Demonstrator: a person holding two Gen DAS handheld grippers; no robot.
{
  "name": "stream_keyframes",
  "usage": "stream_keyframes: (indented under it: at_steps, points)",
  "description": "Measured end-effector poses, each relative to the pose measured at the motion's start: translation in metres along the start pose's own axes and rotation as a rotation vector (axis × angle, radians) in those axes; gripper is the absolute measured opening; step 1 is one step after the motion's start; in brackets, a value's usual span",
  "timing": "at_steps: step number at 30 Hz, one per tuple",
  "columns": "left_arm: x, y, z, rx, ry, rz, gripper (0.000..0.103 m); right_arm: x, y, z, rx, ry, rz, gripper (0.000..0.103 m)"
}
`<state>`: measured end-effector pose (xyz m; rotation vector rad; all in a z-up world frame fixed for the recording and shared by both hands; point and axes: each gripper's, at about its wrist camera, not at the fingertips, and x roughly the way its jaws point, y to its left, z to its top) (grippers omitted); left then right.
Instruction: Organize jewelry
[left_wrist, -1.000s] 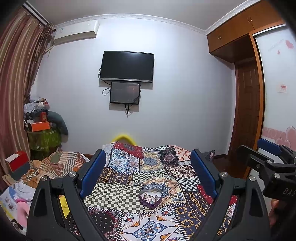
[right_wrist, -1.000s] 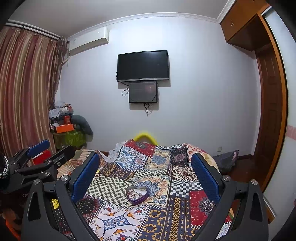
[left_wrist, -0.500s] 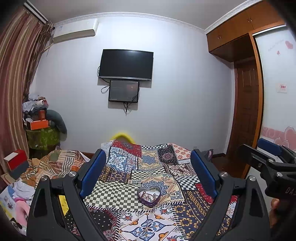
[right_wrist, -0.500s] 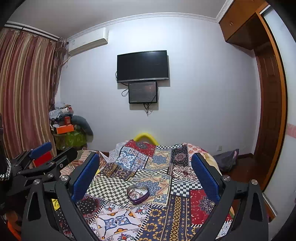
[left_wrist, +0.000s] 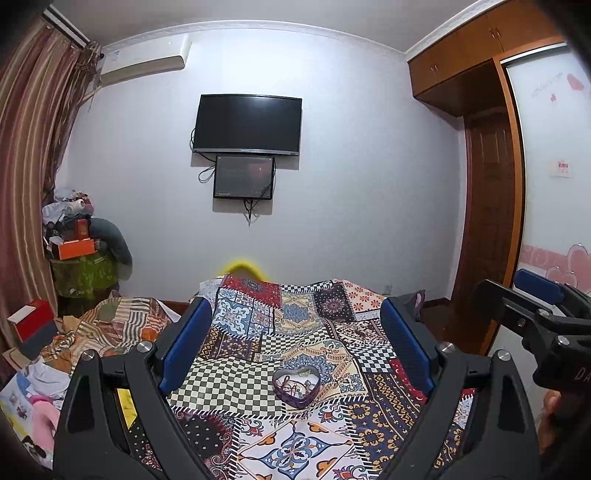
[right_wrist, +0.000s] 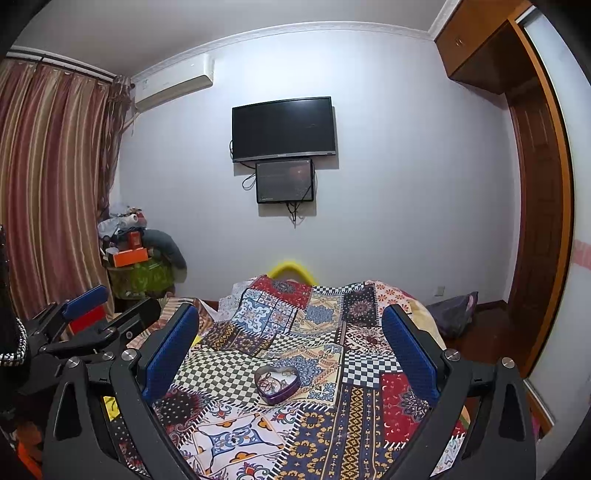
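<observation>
A purple heart-shaped jewelry box (left_wrist: 296, 386) sits open on the patchwork bedspread (left_wrist: 295, 325), with several small jewelry pieces inside. It also shows in the right wrist view (right_wrist: 277, 383). My left gripper (left_wrist: 295, 347) is open and empty, held well above and behind the box. My right gripper (right_wrist: 290, 350) is open and empty too, at a similar height. The right gripper shows at the right edge of the left wrist view (left_wrist: 535, 306); the left gripper shows at the left edge of the right wrist view (right_wrist: 88, 317).
The bed runs toward the far wall, which has a TV (left_wrist: 246, 123) and a smaller screen below it. Piled clothes and boxes (left_wrist: 70, 243) stand at the left by the curtain. A wooden door and wardrobe (left_wrist: 487, 221) are on the right.
Both grippers have tilted slightly upward and drifted a little; the heart box sits a bit lower in both views. Both stay open and empty.
</observation>
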<state>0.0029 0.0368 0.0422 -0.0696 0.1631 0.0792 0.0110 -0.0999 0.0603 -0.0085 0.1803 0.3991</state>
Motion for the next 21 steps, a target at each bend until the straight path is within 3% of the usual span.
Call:
stream_keyframes:
  at_steps: [21]
  points:
    - [0.0046,0.0003,-0.0028,0.0,0.015,-0.01,0.092,0.0047,-0.0003,-0.0049,0.005,0.015,-0.009,0.099]
